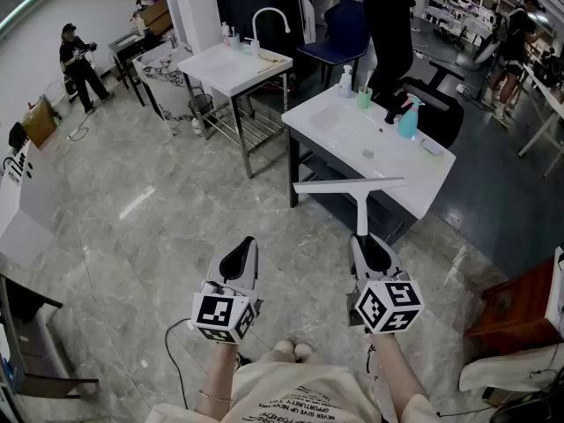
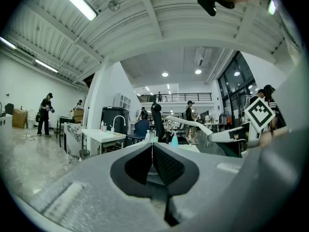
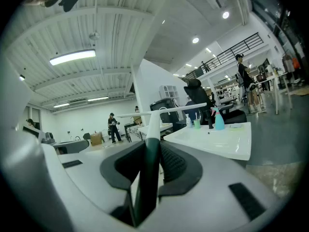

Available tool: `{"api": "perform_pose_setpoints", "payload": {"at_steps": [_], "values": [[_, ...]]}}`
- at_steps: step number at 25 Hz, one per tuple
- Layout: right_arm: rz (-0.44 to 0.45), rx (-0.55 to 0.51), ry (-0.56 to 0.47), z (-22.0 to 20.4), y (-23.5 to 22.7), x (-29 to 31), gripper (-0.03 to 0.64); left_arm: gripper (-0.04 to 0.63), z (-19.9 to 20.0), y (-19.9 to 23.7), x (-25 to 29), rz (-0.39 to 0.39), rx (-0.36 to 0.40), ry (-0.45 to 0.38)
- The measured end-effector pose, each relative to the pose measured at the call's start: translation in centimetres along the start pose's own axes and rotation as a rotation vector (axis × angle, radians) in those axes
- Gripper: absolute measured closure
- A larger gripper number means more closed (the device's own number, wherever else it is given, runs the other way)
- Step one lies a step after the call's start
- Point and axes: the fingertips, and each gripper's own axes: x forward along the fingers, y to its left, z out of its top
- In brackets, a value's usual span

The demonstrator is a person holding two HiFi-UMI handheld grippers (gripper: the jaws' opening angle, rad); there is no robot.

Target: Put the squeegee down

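Observation:
A white squeegee (image 1: 359, 192) with a long cross blade and a dark green handle end sticks out level from my right gripper (image 1: 368, 247), which is shut on its handle (image 3: 147, 163). The blade (image 3: 159, 111) hangs in the air just short of the near white sink counter (image 1: 414, 179). My left gripper (image 1: 238, 258) is held level beside it over the floor, its pads (image 2: 164, 164) shut together with nothing between them.
On the near sink counter stand a blue spray bottle (image 1: 408, 120), a green cup (image 1: 364, 98) and a soap bottle (image 1: 345, 79). A second sink table (image 1: 231, 64) with a tall tap is further back. A black office chair (image 1: 438, 108) stands behind the counter. People stand at the left and right.

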Motion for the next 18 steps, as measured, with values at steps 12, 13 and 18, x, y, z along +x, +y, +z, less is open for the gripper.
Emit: {"api": "perform_pose_setpoints", "payload": {"at_steps": [12, 13, 18], "values": [[0.032, 0.014, -0.01, 0.0, -1.0, 0.2, 0.522, 0.572, -0.4, -1.1, 0.5, 0.021, -0.009, -0.002], [0.037, 0.017, -0.01, 0.0, -1.0, 0.3, 0.522, 0.572, -0.5, -1.1, 0.5, 0.027, -0.01, -0.002], [0.054, 0.026, -0.014, -0.1, -1.6, 0.6, 0.522, 0.572, -0.8, -1.1, 0.6, 0.056, -0.014, -0.005]]}}
